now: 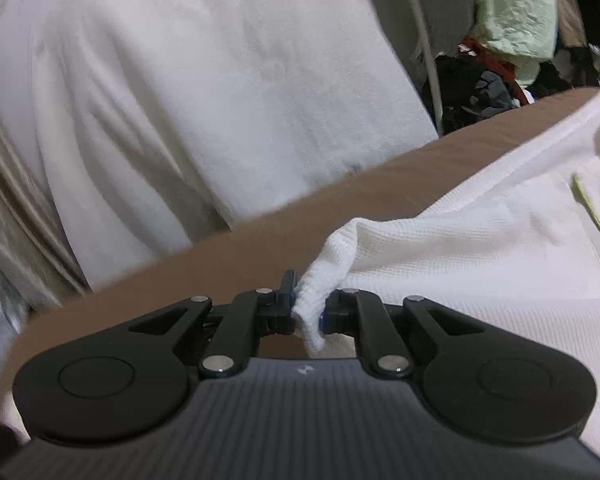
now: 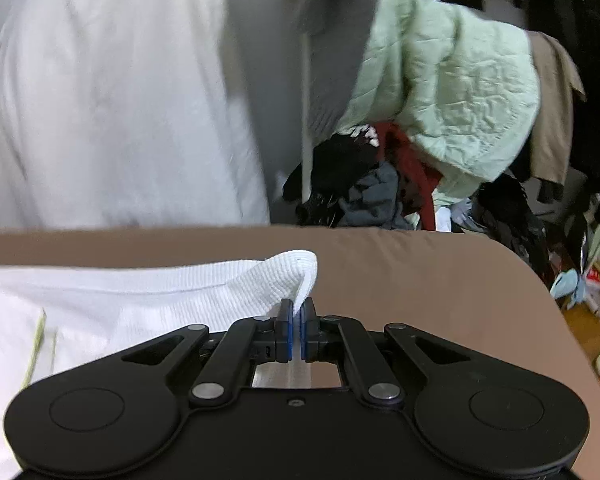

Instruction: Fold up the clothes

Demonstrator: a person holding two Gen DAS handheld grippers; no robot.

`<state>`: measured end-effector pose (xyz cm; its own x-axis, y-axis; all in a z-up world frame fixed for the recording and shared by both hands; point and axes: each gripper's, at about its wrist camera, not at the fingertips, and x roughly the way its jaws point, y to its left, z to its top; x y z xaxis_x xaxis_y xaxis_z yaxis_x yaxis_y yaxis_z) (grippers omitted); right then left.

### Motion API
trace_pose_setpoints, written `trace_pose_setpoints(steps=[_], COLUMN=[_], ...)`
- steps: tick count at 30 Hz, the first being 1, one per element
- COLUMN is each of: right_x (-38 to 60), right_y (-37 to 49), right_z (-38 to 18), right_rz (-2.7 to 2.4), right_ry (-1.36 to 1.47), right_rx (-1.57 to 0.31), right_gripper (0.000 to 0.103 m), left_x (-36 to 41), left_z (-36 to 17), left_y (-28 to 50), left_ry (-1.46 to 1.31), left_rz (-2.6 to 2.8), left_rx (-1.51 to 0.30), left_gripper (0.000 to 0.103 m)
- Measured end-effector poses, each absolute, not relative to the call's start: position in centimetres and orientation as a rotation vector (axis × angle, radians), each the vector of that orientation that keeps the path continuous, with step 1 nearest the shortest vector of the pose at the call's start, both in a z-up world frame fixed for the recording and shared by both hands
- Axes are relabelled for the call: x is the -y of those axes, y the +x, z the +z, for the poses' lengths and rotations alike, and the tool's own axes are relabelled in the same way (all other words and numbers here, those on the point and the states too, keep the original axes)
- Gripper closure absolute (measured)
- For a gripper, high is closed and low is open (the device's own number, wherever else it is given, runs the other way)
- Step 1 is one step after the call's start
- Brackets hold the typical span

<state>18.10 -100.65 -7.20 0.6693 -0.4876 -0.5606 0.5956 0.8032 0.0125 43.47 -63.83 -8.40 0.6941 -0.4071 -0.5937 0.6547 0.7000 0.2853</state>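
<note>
1. A brown tabletop [image 2: 420,280] is carrying the work, its rounded corner showing at the right of the right wrist view.
2. A white waffle-knit garment [image 1: 480,248] is lying on the tabletop; its far edge is running across the surface from one gripper to the other, so its long axis is lying side to side between the two hands. A thin yellow-green line is showing on it [image 2: 35,344]; no label or writing can be read anywhere on it.
3. A pale green quilted jacket [image 2: 452,80] is hanging behind the tabletop above a heap of dark and red clothes [image 2: 372,184]. A large white cloth [image 2: 111,92] is hanging to the left of them.
4. The left gripper [image 1: 308,312] is pinching a bunched corner of the garment, its jaws nearly closed on the thick fold.
5. The right gripper [image 2: 297,320] is clamping the opposite corner, jaws all but together, with the fabric peaking up above them.
</note>
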Motion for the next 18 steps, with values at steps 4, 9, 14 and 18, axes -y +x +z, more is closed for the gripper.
trace_pose_setpoints(steps=[4, 9, 14, 18], right_x=[100.7, 100.9, 98.9, 94.6], right_y=[19.3, 19.6, 20.7, 24.3], right_z=[-9.2, -9.0, -7.0, -8.4], right_rz=[-0.756, -0.881, -0.551, -0.304], right_ry=[0.098, 0.113, 0.362, 0.359], right_rx=[-0.671, -0.654, -0.539, -0.628], right_gripper=[0.1, 0.089, 0.066, 0.064], left_x=[65.1, 63.4, 59.1, 58.3], left_z=[-12.8, -13.8, -11.6, -12.0], left_y=[45.1, 45.8, 47.6, 48.0], left_ry=[0.621, 0.667, 0.306, 0.265], left_rz=[-0.546, -0.494, -0.557, -0.608], left_rx=[-0.575, -0.541, -0.681, -0.733], left_gripper=[0.076, 0.059, 0.052, 0.049])
